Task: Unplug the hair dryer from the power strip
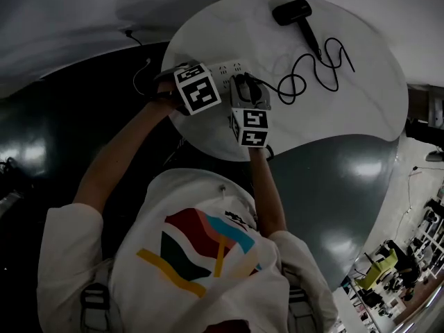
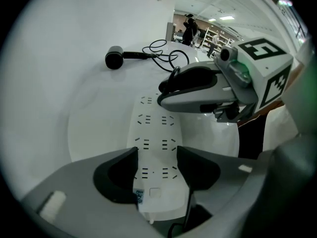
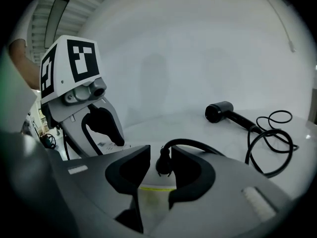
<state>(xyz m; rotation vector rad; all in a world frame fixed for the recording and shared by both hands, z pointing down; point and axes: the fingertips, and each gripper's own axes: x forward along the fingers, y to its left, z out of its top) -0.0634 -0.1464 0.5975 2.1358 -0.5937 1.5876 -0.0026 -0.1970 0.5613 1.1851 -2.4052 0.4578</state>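
Observation:
A white power strip (image 2: 154, 133) lies on the round white table (image 1: 361, 109). My left gripper (image 2: 157, 158) points down at its near end, both pads pressed against the strip's sides. My right gripper (image 3: 159, 157) is open, and the black plug (image 3: 163, 161) stands in the gap with its prongs showing, close to the right pad and apart from the left. In the left gripper view the right gripper (image 2: 163, 94) hovers over the strip's far half, where the sockets I see are empty. The black hair dryer (image 1: 291, 11) lies at the table's far side, its cord (image 1: 316, 68) coiled toward the plug.
The table's near edge (image 1: 208, 148) runs just under both grippers, with dark glossy floor (image 1: 326, 186) beyond it. A thin cable (image 1: 142, 68) lies on the floor to the left. Shelves and a person (image 2: 189, 29) stand far off in the room.

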